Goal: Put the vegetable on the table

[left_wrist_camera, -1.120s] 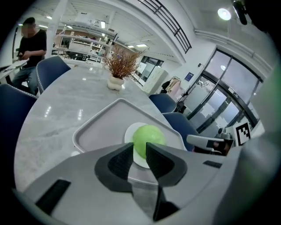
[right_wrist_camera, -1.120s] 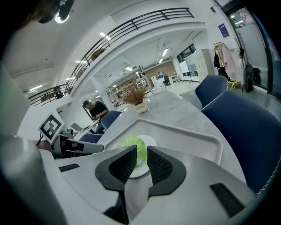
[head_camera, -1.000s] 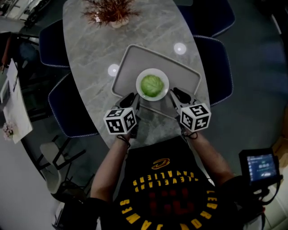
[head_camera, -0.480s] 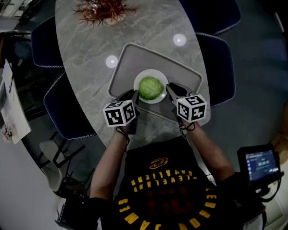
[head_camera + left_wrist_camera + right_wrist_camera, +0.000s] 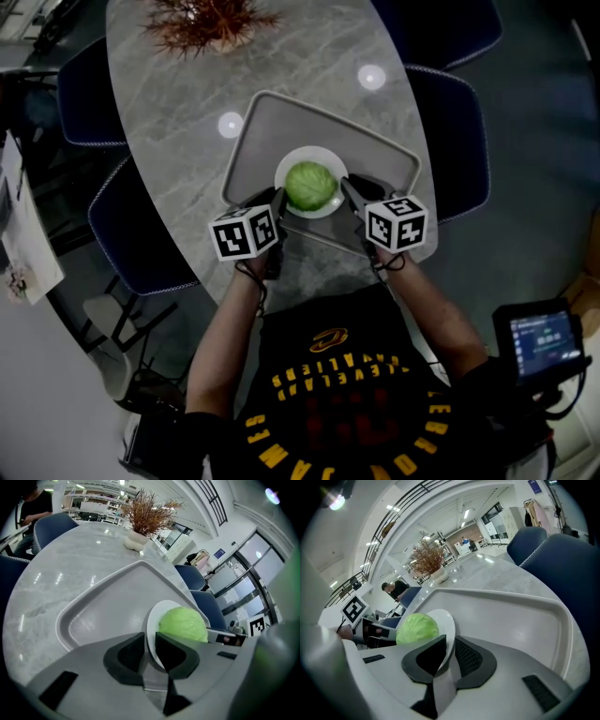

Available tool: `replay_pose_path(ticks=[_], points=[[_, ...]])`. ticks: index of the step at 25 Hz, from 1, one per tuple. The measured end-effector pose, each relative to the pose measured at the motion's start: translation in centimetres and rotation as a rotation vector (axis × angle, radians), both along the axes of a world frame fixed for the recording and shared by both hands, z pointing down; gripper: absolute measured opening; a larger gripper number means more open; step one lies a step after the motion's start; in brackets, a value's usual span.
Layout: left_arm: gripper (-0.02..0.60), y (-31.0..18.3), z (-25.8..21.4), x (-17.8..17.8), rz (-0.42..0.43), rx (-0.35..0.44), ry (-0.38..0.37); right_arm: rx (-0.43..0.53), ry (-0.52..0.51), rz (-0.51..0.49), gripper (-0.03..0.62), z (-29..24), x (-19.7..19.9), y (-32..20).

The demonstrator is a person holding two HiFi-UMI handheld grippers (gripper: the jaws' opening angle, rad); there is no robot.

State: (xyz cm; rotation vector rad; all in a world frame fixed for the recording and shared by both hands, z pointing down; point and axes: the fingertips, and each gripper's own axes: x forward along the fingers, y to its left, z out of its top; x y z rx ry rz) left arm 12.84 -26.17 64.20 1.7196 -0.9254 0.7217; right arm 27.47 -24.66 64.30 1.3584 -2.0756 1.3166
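A round green cabbage sits on a small white plate, over a grey tray on the marble table. My left gripper is shut on the plate's left rim, and my right gripper is shut on its right rim. In the left gripper view the plate edge runs between the two dark jaws of the left gripper, the cabbage just beyond. In the right gripper view the plate rim sits between the jaws of the right gripper, the cabbage to its left.
A dried plant in a white pot stands at the table's far end. Dark blue chairs flank the table. The tray has raised sides. A device with a lit screen hangs at lower right.
Both grippers have moved forward from just short of the plate onto its two rims. The cabbage and plate stay over the tray.
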Motion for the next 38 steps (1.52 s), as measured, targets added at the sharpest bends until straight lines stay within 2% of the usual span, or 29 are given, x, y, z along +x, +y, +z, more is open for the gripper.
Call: replay_pose_path(ticks=[6, 11, 18, 23, 28, 38], points=[[0.054, -0.2, 0.2, 0.2, -0.070, -0.053, 0.059, -0.046, -0.045, 0.013, 0.061, 0.4, -0.1, -0.2], [0.043, -0.4, 0.4, 0.0, -0.178, -0.115, 0.131, -0.145, -0.203, 0.139, 0.045, 0.6, 0.0, -0.4], [0.038, 0.6, 0.0, 0.0, -0.233, -0.138, 0.178, -0.173, -0.235, 0.199, 0.041, 0.2, 0.4, -0.3], [0.037, 0.8, -0.7, -0.4, -0.265, -0.135, 0.211, -0.165, -0.252, 0.191, 0.040, -0.8, 0.0, -0.5], [0.035, 1.0, -1.8, -1.1, -0.260, -0.115, 0.213, -0.156, -0.260, 0.180, 0.040, -1.7, -0.7, -0.2], [0.035, 6.0, -2.9, -6.0, -0.332, -0.099, 0.246, -0.165, -0.254, 0.128, 0.040, -2.9, -5.5, 4.0]])
